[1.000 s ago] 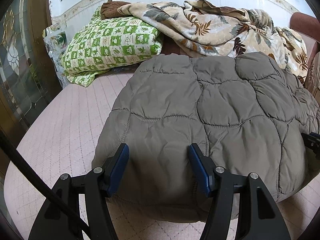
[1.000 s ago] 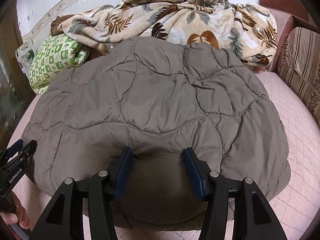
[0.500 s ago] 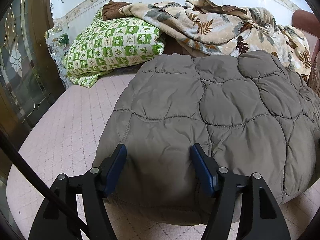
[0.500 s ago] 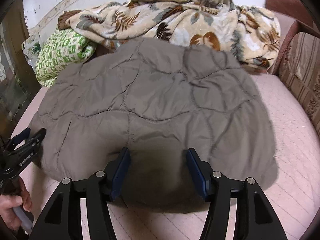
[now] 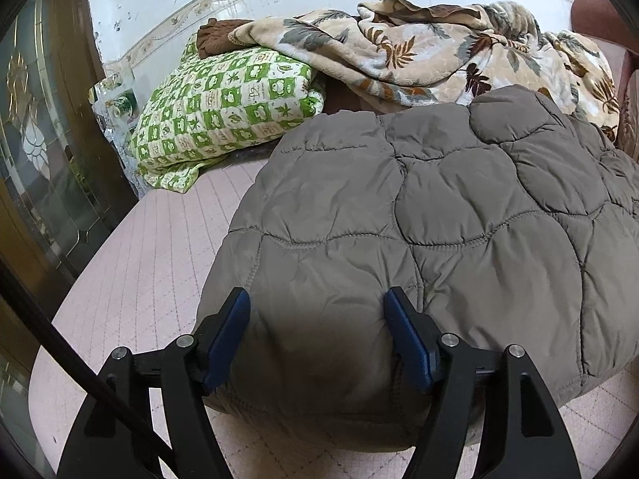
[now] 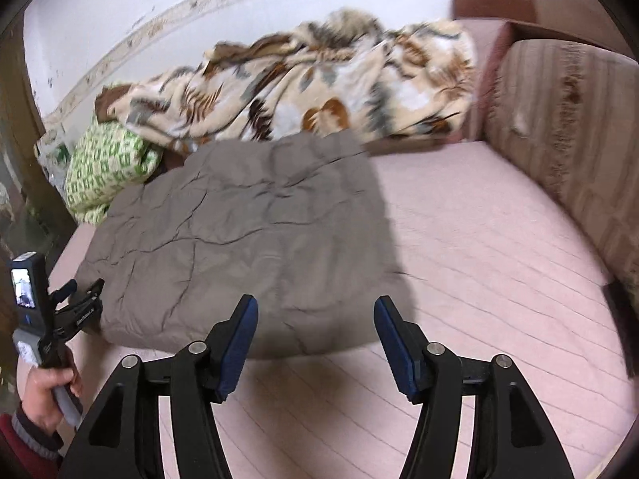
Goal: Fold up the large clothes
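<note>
My left gripper (image 5: 315, 335) and right gripper (image 6: 315, 343) have just been opening; jaws wide, releasing the folded jacket (image 6: 247, 239) lower centre on the bed (image 6: 479, 263).

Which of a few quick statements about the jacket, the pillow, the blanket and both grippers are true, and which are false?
1. The grey quilted jacket lies folded on the pink bed cover. True.
2. The right gripper clamps the jacket. False: its jaws stand open, with the near edge of the jacket beyond the pads.
3. The green checked pillow lies on the jacket. False: it sits beside it.
4. The leaf-print blanket is piled behind the jacket. True.
5. The left gripper is shut. False: open, astride the jacket's edge.
</note>
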